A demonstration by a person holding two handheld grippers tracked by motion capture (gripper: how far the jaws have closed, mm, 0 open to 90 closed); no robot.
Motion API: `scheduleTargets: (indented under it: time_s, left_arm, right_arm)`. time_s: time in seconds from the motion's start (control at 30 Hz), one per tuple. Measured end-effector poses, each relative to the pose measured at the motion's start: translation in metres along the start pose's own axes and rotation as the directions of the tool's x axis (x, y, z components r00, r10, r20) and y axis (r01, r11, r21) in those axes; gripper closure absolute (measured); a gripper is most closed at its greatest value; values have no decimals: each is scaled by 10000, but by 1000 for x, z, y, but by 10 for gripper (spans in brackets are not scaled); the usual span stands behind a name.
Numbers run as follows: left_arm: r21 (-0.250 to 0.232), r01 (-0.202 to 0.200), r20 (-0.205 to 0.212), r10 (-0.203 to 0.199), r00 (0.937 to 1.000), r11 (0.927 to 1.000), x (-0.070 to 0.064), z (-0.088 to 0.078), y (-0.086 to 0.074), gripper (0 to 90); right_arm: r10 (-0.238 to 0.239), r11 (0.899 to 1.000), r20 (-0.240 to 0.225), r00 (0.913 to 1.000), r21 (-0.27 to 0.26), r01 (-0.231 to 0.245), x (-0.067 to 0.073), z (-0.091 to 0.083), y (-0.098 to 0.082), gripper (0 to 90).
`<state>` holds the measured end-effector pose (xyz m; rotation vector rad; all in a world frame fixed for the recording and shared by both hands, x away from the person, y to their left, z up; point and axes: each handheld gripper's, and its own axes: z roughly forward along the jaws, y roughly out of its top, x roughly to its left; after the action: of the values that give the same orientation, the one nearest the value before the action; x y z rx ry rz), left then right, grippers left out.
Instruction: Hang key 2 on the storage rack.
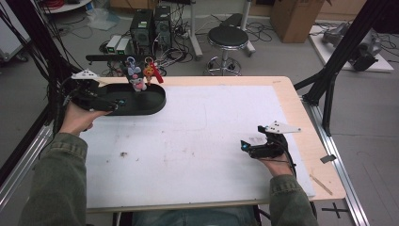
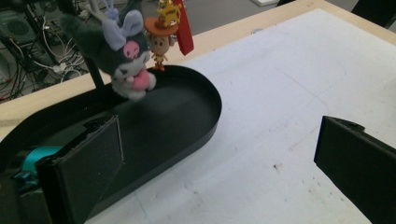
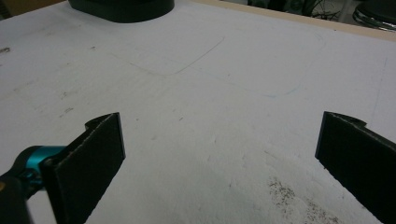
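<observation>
Two charms hang over the black tray's far end, ahead of the left gripper [image 1: 96, 96].
Plush toy [image 2: 123, 58] and cowboy figure [image 2: 159, 42] dangle above the tray [image 2: 205, 126] at the desk's far left corner; left jaws gape nearby, right gripper [image 1: 263, 143] gapes well apart.

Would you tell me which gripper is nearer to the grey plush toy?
Left. The left gripper sits at the black tray under the grey plush toy; the right gripper rests far across the table.

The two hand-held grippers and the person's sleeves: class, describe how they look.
Each gripper, left gripper and right gripper, is black with a teal part near the jaws and a pale three-cornered plate on top. The jaws are flat black rectangular pads. The sleeves are olive green.
</observation>
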<state>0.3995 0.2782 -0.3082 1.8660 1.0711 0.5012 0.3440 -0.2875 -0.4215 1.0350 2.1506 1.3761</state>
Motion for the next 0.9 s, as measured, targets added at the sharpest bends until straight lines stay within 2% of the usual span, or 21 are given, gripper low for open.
scheduleTargets:
  time_s: [0.13,0.27,0.37,0.53,0.67,0.8,0.9]
  left_arm:
    - [-185,12,-42,-13,10000,9998,-2,-4,-9,17]
    - [-127,-30,71,31,10000,9999,-4,-6,-18,17]
    - [-32,-144,6,144,9999,9999,-7,-7,-24,17]
    - [-138,-144,-3,144,9999,9998,-13,-7,-37,17]
    - [-55,-318,-44,318,9995,9995,-19,-6,-44,17]
    - [-274,-434,-34,434,9991,9987,-24,-7,-50,17]
    - [-331,-534,-191,528,9984,9980,-27,-9,-55,17]
  right_arm:
    - [3,10000,-4,10000,16,-3,1,1,1,4]
    - [-27,10000,-17,10000,16,27,2,1,1,4]
    - [13,10000,-31,10000,-14,-13,2,1,1,4]
    - [-40,10000,-26,10000,-55,40,1,0,2,4]
    - [-22,10000,-36,10000,-67,22,1,0,2,4]
    - [-18,9999,-42,10000,-121,18,1,0,2,4]
    - [22,9999,-52,10000,-120,-23,1,-1,2,4]
